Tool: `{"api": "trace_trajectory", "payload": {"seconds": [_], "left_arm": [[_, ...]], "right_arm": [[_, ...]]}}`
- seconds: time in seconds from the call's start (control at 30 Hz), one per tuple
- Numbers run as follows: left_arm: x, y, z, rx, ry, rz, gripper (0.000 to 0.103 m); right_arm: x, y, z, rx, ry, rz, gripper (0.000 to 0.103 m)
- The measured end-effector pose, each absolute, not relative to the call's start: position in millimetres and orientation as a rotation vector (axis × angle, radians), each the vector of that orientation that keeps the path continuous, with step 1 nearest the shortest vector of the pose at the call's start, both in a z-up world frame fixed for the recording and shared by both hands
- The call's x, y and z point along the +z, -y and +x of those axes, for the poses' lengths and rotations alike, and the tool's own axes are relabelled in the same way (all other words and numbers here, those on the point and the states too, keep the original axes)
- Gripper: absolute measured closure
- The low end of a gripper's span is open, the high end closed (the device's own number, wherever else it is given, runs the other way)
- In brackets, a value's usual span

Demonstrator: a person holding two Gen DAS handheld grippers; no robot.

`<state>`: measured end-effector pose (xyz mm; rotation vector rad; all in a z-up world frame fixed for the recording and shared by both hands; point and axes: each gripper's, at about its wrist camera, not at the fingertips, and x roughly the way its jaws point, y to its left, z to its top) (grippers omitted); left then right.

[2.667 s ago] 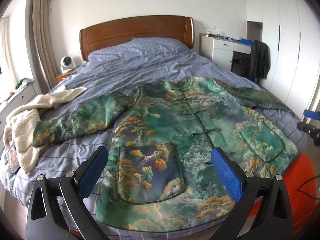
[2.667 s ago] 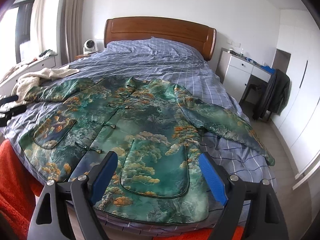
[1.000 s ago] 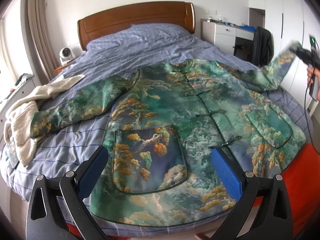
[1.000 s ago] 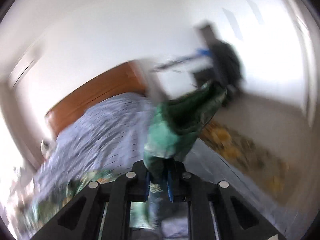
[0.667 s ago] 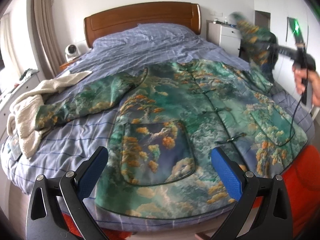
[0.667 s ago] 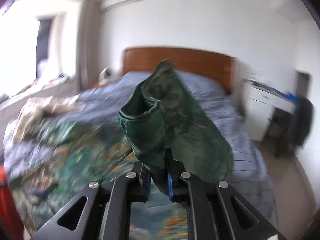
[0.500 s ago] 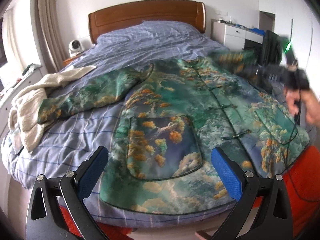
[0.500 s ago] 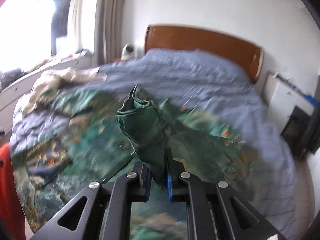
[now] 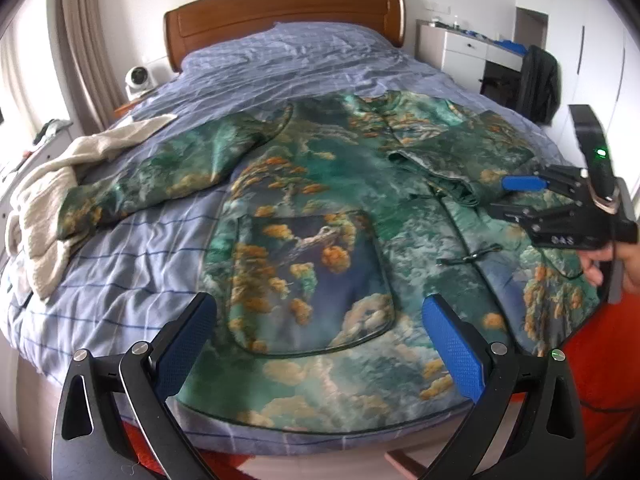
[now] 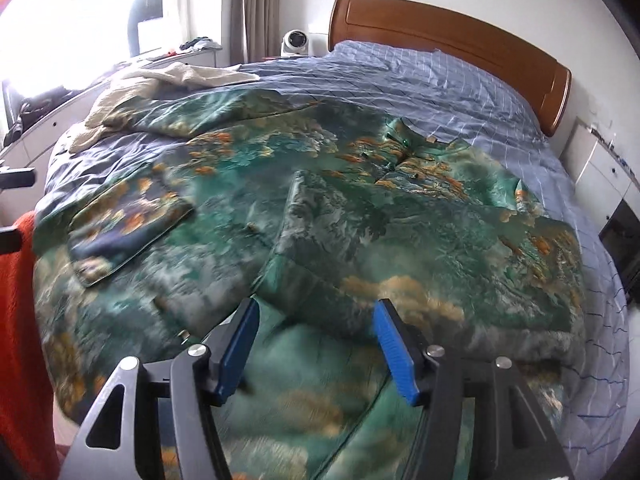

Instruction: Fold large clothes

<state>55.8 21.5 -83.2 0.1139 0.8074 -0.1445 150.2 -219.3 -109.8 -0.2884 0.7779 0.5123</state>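
Fingers, left gripper (image 9: 320,344): blue pads spread wide, nothing between them; they hover over the hem end of the jacket.
Fingers, right gripper (image 10: 316,344): blue pads parted and opening, nothing pinched; the folded sleeve lies just ahead of the tips. Seen from the left wrist view, this gripper (image 9: 516,190) sits at the jacket's right side, held by a hand (image 9: 612,264).
Jacket (image 9: 320,208): green brocade with orange and white cloud print, spread front-up on the bed (image 9: 280,68), collar toward the headboard (image 9: 280,12), hem at the bed's foot.
Right sleeve (image 10: 360,240): folded in across the chest, resting on the jacket front, cuff pointing toward the button line.
Left sleeve (image 9: 160,172): stretched out flat on the bedding, well away from both grippers, its cuff near a cream blanket (image 9: 60,184).
Pocket (image 9: 312,280): dark patch pocket, just beyond the left gripper's pads.
Bedding: blue checked cover under the whole garment.
Hard to make out: right wrist view is motion-blurred near the pads, so whether the tips touch the cloth cannot be told.
Cut off: jacket hem partly hidden behind the left gripper's arms; the hand shows only in part at the frame edge.
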Motion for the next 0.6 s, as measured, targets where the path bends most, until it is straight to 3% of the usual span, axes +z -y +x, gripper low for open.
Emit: {"api": "trace_trajectory", "payload": {"seconds": [0.33,0.6], "left_arm": [[-75,-5,72,-0.234,-0.817,0.104,0.001],[-71,-12,155,-0.459,-0.942,-0.316,0.001]], "right_arm": [[-84,235,99,0.492,-0.728,-0.211,0.042],[-68,264,66,0.417,-0.701,-0.063,0.042]]}}
